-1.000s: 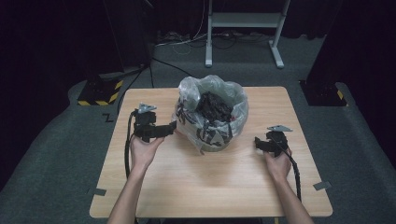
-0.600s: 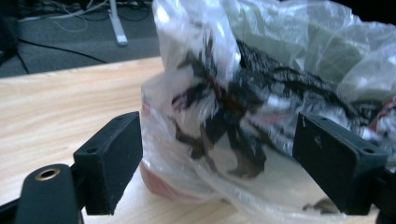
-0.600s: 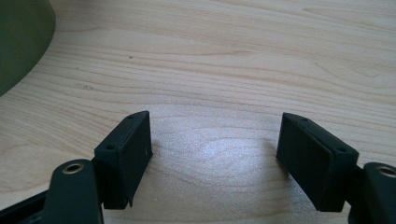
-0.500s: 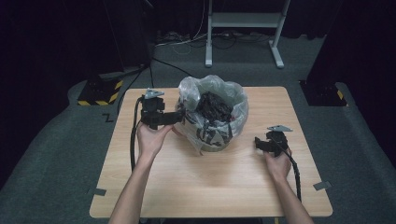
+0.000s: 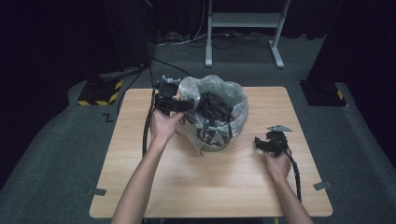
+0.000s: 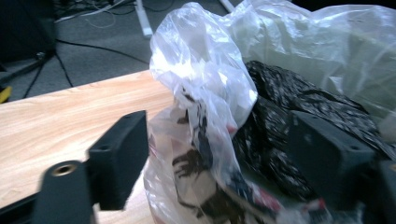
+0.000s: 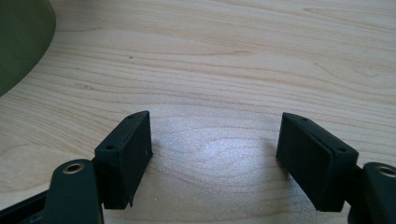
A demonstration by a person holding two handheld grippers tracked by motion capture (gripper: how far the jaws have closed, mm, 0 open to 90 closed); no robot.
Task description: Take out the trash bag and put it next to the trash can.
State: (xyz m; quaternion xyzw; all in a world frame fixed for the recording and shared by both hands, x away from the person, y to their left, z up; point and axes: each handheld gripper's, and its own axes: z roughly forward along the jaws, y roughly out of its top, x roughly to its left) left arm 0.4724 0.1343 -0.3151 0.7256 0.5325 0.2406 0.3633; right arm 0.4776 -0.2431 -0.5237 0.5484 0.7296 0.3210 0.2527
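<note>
Here the clear plastic bag [image 5: 219, 100] sits near the middle of the wooden table [image 5: 140, 186], toward the far edge, its mouth open and dark crumpled material [image 5: 215, 106] piled inside. Printed scraps show through the lower wall of the bag.

Left gripper [image 5: 187, 106]: held up at the bag's left rim, pointing across the opening. In the left gripper view the jaws straddle a bunched fold of the clear plastic [image 6: 210, 93]. They have just been closing a little, yet a gap remains on either side of the fold, so the pads do not press on it. The dark material lies just behind the fold, close to the far jaw. The left hand [image 5: 164, 125] grips the body from below, cable trailing down toward the table edge.

Right gripper [image 5: 258, 143]: low over the table, to the right of the bag and apart from it. Jaws stand wide apart with bare wood between them in the right gripper view [image 7: 215, 140]. The right hand [image 5: 279, 163] rests near the table surface, cable running back along the forearm.
</note>
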